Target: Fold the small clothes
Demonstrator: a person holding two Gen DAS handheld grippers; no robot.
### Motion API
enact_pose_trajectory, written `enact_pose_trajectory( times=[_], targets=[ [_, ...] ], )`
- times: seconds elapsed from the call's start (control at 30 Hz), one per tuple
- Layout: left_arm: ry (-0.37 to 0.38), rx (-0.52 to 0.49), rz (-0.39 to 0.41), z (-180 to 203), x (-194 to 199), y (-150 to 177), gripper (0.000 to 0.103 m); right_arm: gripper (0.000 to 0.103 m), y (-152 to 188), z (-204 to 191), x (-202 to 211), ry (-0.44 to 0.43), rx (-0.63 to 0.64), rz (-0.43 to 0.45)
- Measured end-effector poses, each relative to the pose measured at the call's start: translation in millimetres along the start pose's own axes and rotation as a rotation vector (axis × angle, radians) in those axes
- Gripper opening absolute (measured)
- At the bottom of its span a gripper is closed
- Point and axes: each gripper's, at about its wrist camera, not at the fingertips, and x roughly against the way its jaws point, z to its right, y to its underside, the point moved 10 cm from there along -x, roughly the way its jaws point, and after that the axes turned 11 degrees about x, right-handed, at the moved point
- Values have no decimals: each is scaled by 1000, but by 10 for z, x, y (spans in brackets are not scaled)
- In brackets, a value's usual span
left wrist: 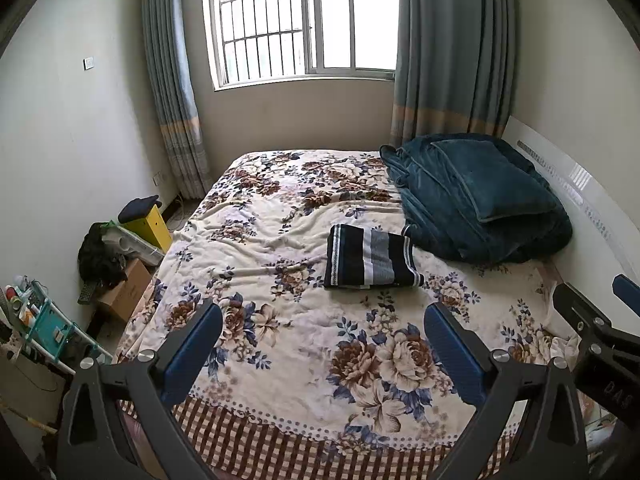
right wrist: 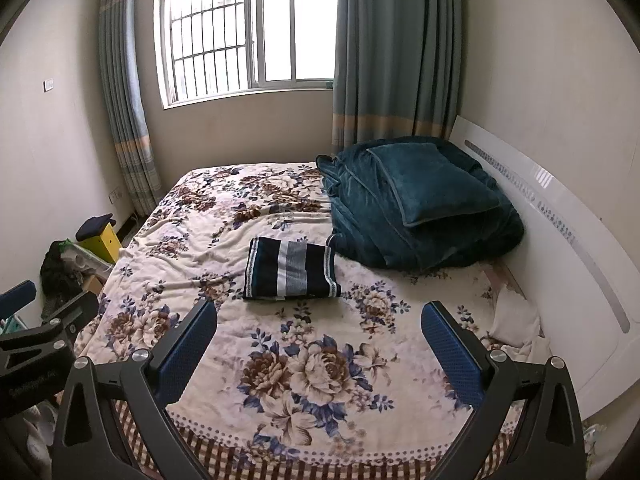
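Both black gripper frames run out of the bottom edge of their own views, so the hands holding them are out of sight. In the left wrist view the right gripper (left wrist: 616, 320) is cut by the right edge, with only one blue pad tip and part of its black body showing; in the right wrist view the left gripper (right wrist: 36, 320) is likewise cropped at the left edge. The folded navy, grey and white striped garment (left wrist: 370, 258) hides its own inner layers. The clutter on the teal plastic shelf rack (left wrist: 48, 320) is too small to identify. The dark teal plush quilt (right wrist: 420, 208) covers the bed's far right corner. The window glare washes out anything outside.
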Motion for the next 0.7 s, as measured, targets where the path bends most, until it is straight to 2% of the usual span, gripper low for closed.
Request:
enact_pose_trajectory(
  times=[0.7],
  targets=[
    [-21,8,18,80,40,16,103,103,7,9,-2,-3,1,-1]
  ],
)
